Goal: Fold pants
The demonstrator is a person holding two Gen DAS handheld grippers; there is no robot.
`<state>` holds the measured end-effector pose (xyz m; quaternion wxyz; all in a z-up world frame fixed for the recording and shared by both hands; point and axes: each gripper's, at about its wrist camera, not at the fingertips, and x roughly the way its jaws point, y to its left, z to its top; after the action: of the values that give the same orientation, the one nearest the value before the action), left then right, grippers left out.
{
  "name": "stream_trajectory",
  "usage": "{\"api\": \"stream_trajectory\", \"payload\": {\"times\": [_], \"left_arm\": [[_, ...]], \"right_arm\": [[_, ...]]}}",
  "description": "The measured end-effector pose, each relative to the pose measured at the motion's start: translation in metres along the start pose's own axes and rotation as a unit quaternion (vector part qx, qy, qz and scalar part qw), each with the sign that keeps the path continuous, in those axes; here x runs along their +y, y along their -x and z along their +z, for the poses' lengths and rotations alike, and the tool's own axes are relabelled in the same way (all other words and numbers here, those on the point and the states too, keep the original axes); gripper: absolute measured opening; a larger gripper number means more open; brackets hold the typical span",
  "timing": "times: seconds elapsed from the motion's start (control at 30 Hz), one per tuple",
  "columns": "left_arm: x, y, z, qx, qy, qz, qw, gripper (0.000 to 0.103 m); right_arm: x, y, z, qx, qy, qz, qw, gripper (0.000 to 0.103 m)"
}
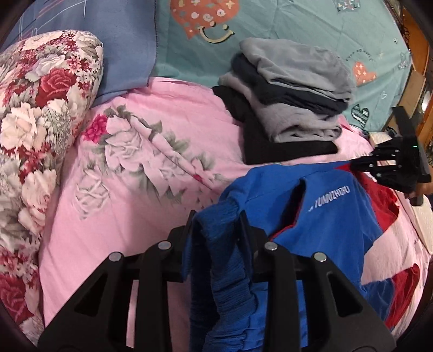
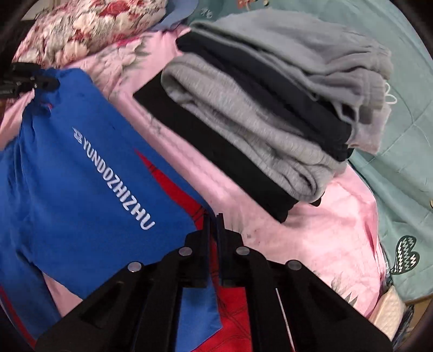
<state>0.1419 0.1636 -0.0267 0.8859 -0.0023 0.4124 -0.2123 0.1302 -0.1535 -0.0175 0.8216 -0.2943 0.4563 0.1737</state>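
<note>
Nearest the left wrist camera, the left gripper (image 1: 216, 224) has its fingers (image 1: 245, 227) clenched on the ribbed blue waistband (image 1: 224, 270) of the blue and red pants (image 1: 333, 214), bunching the elastic between them. In the right wrist view, the right gripper (image 2: 213, 224) is pinched tight on a thin edge of the same garment, where blue cloth meets a red panel (image 2: 232, 306). With one gripper on each end, the pants hang as a slack sheet just above the pink floral bedsheet (image 1: 130, 205), the white lettering (image 2: 113, 178) facing up. This two-point hold looks meant to keep the cloth spread and level so it can be laid flat or doubled over without twisting; I judge the fold is only partly made, since the fabric is lifted and creased, not resting squarely.

Just beyond the pants, on the same pink sheet, sits a stack of folded clothes (image 1: 292, 100): a black piece at the bottom, grey and dark layers above, grey fleece on top. Its place close by suggests the pants will join it once folded. Farther off lie a rose-patterned quilt (image 1: 40, 108) at the left, a blue pillow (image 1: 127, 51), and a teal bedspread (image 1: 297, 24) with heart prints behind.
</note>
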Motion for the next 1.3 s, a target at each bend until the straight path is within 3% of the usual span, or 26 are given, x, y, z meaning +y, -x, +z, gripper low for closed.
{"api": "stream_trajectory", "payload": {"times": [0.2, 0.43, 0.57, 0.77, 0.93, 1.03, 1.3], "left_arm": [[-0.009, -0.011, -0.009, 0.026, -0.043, 0.031, 0.9983, 0.027], [-0.023, 0.052, -0.025, -0.021, -0.09, 0.02, 0.9955, 0.025], [-0.045, 0.101, -0.062, -0.04, -0.139, 0.019, 0.9894, 0.025], [-0.061, 0.135, -0.133, -0.028, -0.184, 0.024, 0.9822, 0.025], [-0.03, 0.107, -0.165, 0.038, -0.143, 0.052, 0.9876, 0.032], [-0.012, 0.095, -0.167, 0.052, -0.114, 0.071, 0.9896, 0.031], [0.007, 0.125, -0.159, 0.021, -0.07, 0.059, 0.9956, 0.035]], "right_arm": [[0.022, -0.002, -0.009, 0.004, 0.017, -0.018, 1.0, 0.003], [0.058, 0.085, -0.048, -0.069, 0.025, -0.024, 0.997, 0.003], [0.09, 0.126, -0.085, -0.096, 0.03, -0.013, 0.995, 0.003], [0.157, 0.158, -0.138, -0.111, 0.002, 0.056, 0.992, 0.003], [0.234, 0.136, -0.163, -0.081, 0.039, 0.113, 0.99, 0.003], [0.256, 0.122, -0.165, -0.062, 0.044, 0.121, 0.99, 0.003], [0.239, 0.159, -0.155, -0.103, -0.028, 0.173, 0.979, 0.004]]}}
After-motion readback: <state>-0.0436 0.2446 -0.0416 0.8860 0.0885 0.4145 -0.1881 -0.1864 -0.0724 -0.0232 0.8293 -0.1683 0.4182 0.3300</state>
